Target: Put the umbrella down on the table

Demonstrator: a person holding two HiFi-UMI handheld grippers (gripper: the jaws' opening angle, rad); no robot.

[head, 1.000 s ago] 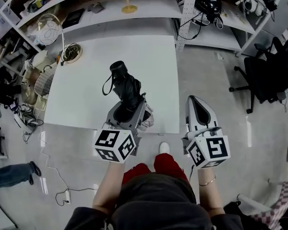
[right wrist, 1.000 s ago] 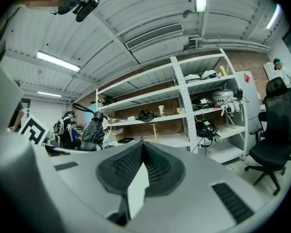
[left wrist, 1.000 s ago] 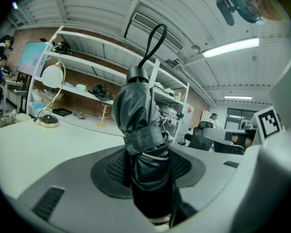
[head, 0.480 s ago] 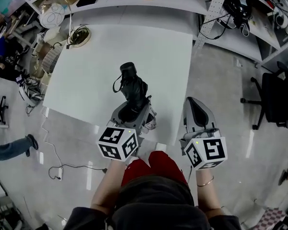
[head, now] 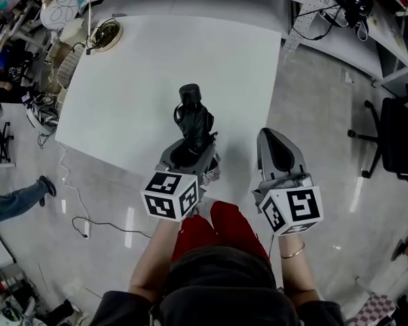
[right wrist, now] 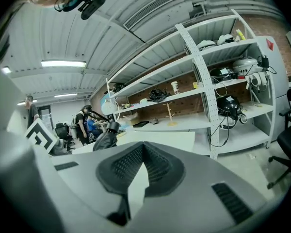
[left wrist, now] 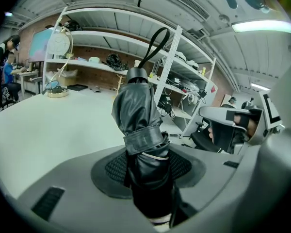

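A folded black umbrella [head: 196,119] with a wrist loop at its handle end sticks forward out of my left gripper [head: 190,155], over the near part of the white table [head: 149,60]. In the left gripper view the umbrella [left wrist: 137,120] rises between the dark pads, and the left gripper [left wrist: 148,174] is shut on its strapped body. My right gripper [head: 275,147] hangs off the table's right edge, over the floor. In the right gripper view the right gripper [right wrist: 142,155] has its jaws together at the tips, with nothing between them.
White shelving with boxes and cables runs along the far side [head: 340,5]. A coil of cable [head: 107,34] lies at the table's far left corner, beside a fan [head: 60,9]. A black office chair [head: 398,138] stands on the right. A person's leg [head: 13,201] shows at left.
Both grippers have sunk lower, the left one carrying the umbrella down toward the tabletop. The view has shifted, so the table now sits higher and further left in the picture.
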